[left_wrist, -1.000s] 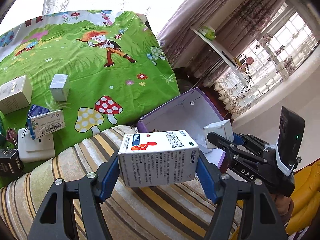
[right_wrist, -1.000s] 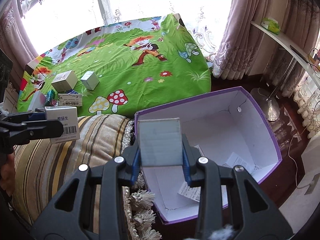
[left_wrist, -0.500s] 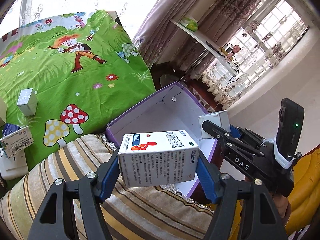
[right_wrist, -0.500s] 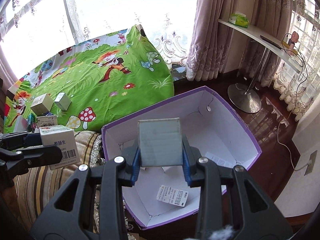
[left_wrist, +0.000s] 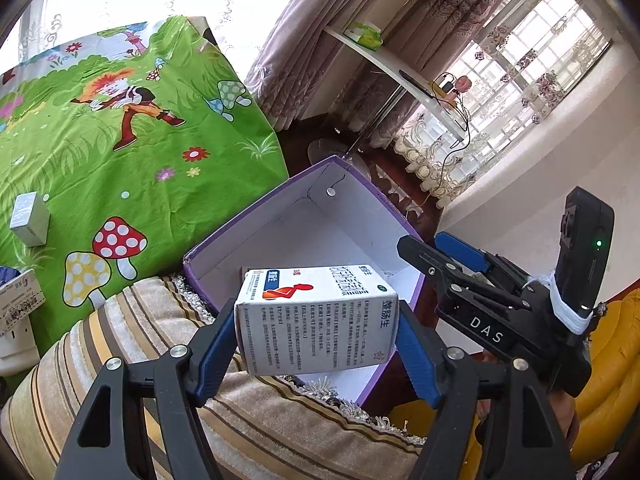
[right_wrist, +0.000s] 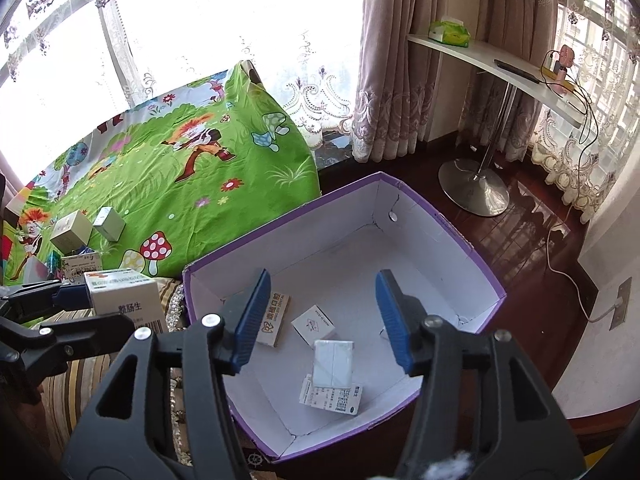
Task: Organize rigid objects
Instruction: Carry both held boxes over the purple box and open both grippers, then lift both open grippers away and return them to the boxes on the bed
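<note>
Left gripper (left_wrist: 316, 320) clamps medicine box (left_wrist: 316, 316) near purple box (right_wrist: 440, 216); right gripper (right_wrist: 322, 316) spread wide above it, holding nothing.

Three small boxes (right_wrist: 333, 362) lie in the open carton (right_wrist: 460, 240), which sits right of the striped cushion (left_wrist: 160, 360); behind the cushion, more boxes (right_wrist: 109, 223) rest on the bedsheet (right_wrist: 192, 184)

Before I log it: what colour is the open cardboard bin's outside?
Purple outside, white inside; clearest in the right wrist view.
</note>
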`<state>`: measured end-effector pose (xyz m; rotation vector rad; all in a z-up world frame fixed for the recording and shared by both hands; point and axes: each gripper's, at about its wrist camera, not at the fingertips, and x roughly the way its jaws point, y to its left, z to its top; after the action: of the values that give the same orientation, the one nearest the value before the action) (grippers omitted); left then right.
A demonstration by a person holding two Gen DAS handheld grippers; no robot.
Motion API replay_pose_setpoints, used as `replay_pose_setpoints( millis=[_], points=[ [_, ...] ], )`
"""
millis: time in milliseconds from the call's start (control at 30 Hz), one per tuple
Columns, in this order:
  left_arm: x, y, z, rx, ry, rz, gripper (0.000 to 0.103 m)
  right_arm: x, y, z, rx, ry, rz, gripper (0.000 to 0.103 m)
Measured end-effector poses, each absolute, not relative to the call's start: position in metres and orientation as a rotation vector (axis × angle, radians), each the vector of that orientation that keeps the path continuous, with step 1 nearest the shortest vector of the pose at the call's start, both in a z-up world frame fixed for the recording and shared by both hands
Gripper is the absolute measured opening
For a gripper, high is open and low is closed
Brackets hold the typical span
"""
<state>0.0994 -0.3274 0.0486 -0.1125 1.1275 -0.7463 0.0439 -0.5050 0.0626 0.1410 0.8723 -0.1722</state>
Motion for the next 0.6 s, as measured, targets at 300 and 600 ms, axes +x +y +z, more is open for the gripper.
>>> replay_pose_setpoints(
  millis=[300, 600],
  points=[
    [0.099, -0.325, 0.052, -0.098, 1.105, -0.724, 0.075, 0.044, -0.506, 0.066, 0.147, 0.858, -0.177, 0.071],
    [0.097, -0.313, 0.065, -0.091, 1.040, -0.696, 0.075, 0.044, -0.500, 0.073, 0.136, 0.840, -0.171, 0.071]
  ],
)
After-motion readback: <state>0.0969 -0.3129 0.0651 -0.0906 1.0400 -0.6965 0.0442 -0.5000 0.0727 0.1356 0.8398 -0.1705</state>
